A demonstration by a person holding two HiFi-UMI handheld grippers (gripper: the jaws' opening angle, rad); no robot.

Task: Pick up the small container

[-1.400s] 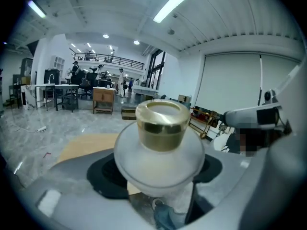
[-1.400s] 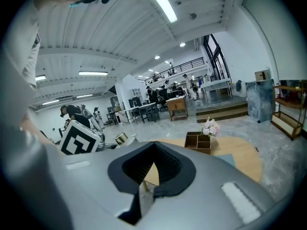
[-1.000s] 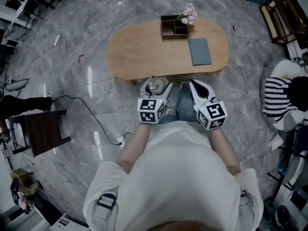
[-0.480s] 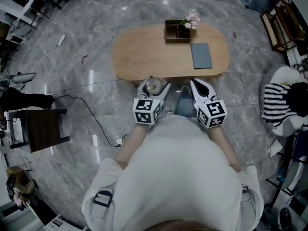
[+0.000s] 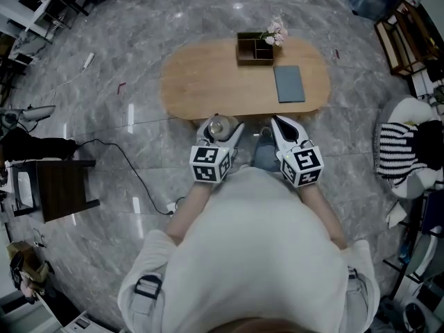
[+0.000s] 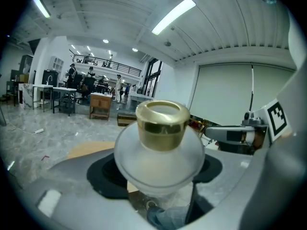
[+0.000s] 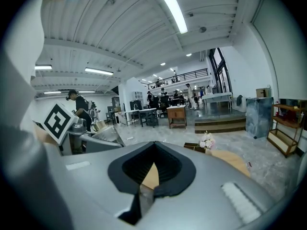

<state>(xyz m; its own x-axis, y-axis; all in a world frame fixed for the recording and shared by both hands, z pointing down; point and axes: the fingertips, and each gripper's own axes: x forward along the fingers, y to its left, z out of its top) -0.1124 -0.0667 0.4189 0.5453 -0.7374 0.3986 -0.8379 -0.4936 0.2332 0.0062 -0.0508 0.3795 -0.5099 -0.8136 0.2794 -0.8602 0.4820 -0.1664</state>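
The small container (image 6: 160,150) is a frosted glass jar with a gold lid (image 6: 161,122). It sits upright between the jaws of my left gripper (image 6: 160,178), which is shut on it. In the head view the small container (image 5: 218,124) shows at the tip of the left gripper (image 5: 220,127), held in front of my body just short of the table's near edge. My right gripper (image 5: 279,125) hangs beside it at the same height. Its jaws (image 7: 152,174) are shut with nothing between them.
An oval wooden table (image 5: 208,82) stands ahead, bearing a dark wooden organiser (image 5: 252,47), pink flowers (image 5: 275,29) and a grey notebook (image 5: 288,83). A dark side table (image 5: 62,189) and a cable (image 5: 132,165) lie left. A seat with striped cloth (image 5: 402,144) is right.
Both grippers have drawn slightly closer to my body and the head view has shifted a little. The left gripper still holds the container.
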